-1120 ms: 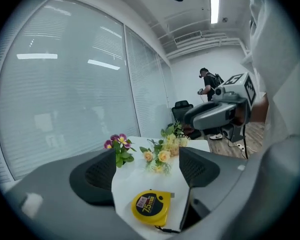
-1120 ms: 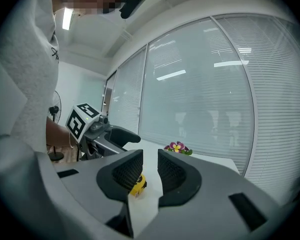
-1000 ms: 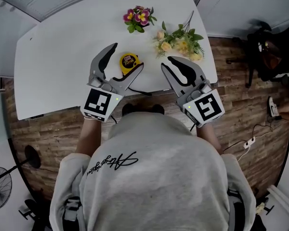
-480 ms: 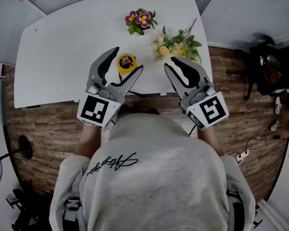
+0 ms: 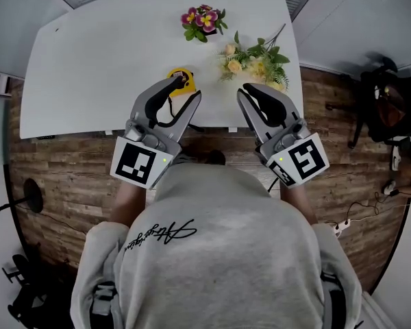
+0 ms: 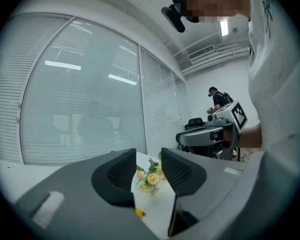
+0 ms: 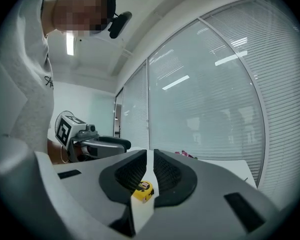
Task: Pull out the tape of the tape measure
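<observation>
Left gripper (image 6: pixel 149 154) closing, empty, right gripper (image 7: pixel 150 154) narrowly apart

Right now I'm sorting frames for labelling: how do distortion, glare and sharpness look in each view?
Head view: evenly lit, sharp, fisheye bows the table edges. Left gripper view: heavy fisheye with dark corners, the ceiling light glares, lamp reflections streak the window. Right gripper view: same distortion, yet the tape measure is sharp.

Tape measure (image 5: pixel 184 81) on the table (image 5: pixel 89 67) near its lower edge, at frame centre, partly behind the left gripper (image 5: pixel 183 89) tips. Right gripper (image 5: pixel 248 90) to the right, apart. Bouquet (image 5: pixel 257 64) just above it. Small flower cluster (image 5: pixel 205 20) further up, left of the bouquet.
</observation>
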A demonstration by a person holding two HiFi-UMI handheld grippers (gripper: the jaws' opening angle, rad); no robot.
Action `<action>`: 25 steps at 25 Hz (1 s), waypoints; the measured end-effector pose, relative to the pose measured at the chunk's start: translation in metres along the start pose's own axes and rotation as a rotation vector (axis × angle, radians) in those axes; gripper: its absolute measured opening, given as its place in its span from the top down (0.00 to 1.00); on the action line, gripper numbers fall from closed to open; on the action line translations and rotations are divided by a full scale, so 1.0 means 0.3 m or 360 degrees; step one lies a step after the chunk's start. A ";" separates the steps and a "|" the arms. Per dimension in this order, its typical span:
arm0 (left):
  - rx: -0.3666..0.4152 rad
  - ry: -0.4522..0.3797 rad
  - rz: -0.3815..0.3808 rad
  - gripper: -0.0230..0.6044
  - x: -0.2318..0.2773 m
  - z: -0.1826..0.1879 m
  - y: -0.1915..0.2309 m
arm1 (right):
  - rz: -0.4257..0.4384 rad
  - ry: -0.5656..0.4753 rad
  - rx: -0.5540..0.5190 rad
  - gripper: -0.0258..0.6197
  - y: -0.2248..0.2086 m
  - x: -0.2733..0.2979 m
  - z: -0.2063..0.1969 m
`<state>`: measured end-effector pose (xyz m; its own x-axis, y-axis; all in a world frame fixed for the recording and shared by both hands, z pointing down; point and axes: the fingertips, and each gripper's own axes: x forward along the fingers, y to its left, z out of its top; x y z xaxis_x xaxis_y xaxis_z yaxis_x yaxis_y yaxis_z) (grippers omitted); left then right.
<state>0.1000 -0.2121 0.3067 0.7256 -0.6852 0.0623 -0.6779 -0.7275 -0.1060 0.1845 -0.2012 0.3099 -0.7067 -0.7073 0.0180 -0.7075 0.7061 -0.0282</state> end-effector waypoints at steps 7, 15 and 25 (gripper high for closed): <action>-0.0001 -0.0023 0.0038 0.82 -0.019 0.008 -0.049 | 0.0014 -0.0030 0.0002 0.92 0.021 -0.032 0.008; 0.0021 -0.0036 0.0028 0.91 -0.013 0.018 -0.085 | -0.0004 -0.0040 0.0003 0.96 0.024 -0.064 0.010; 0.0016 -0.0046 0.0028 0.95 0.000 0.036 -0.071 | 0.0005 -0.0065 0.0005 0.96 0.014 -0.058 0.031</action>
<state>0.1157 -0.1960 0.2982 0.7169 -0.6965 0.0315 -0.6894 -0.7149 -0.1166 0.1938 -0.1863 0.3003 -0.7081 -0.7057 -0.0227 -0.7050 0.7085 -0.0316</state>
